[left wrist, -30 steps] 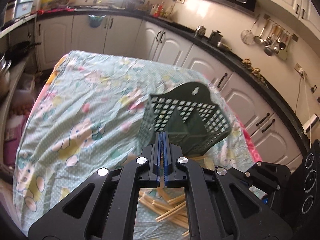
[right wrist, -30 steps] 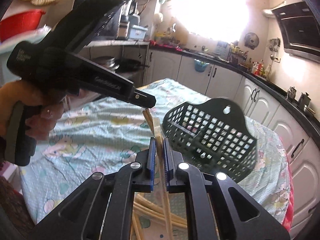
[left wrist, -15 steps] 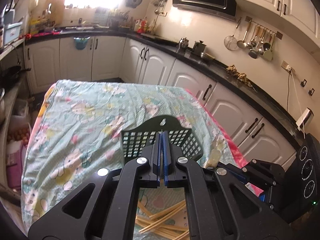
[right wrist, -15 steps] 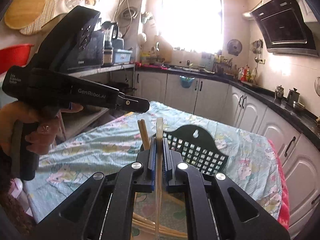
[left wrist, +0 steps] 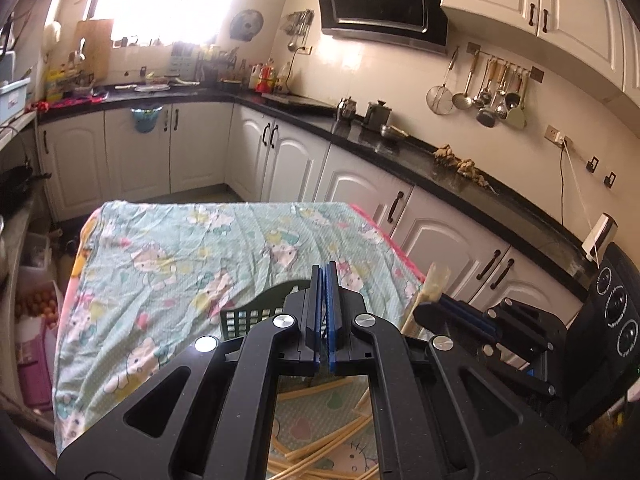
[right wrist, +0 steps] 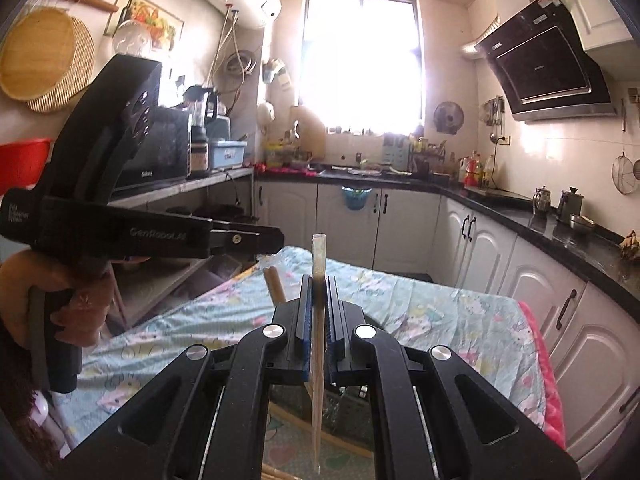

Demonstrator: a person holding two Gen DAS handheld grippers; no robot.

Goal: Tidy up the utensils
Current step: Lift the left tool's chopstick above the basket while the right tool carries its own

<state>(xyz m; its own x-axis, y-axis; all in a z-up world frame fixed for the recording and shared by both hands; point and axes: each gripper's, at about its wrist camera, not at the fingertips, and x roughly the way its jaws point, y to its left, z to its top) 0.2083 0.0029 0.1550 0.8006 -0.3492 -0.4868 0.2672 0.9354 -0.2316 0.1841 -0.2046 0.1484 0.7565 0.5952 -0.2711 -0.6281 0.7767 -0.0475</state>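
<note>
Right gripper [right wrist: 319,312] clamped on a wrapped chopstick [right wrist: 319,300], upright above the dark basket [left wrist: 256,312]. Left gripper [left wrist: 325,312] pressed fully closed on nothing, raised just over the basket. Loose chopsticks [left wrist: 320,448] scattered on the patterned cloth [left wrist: 180,264] beside the basket.

right gripper [right wrist: 319,312] clamping chopsticks [right wrist: 319,264] upright

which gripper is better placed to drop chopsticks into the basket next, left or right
Right, most likely. The right gripper is already shut on wrapped chopsticks, held upright above the dark green basket. The left gripper is shut with nothing visible between its fingers; loose chopsticks lie below it.
</note>
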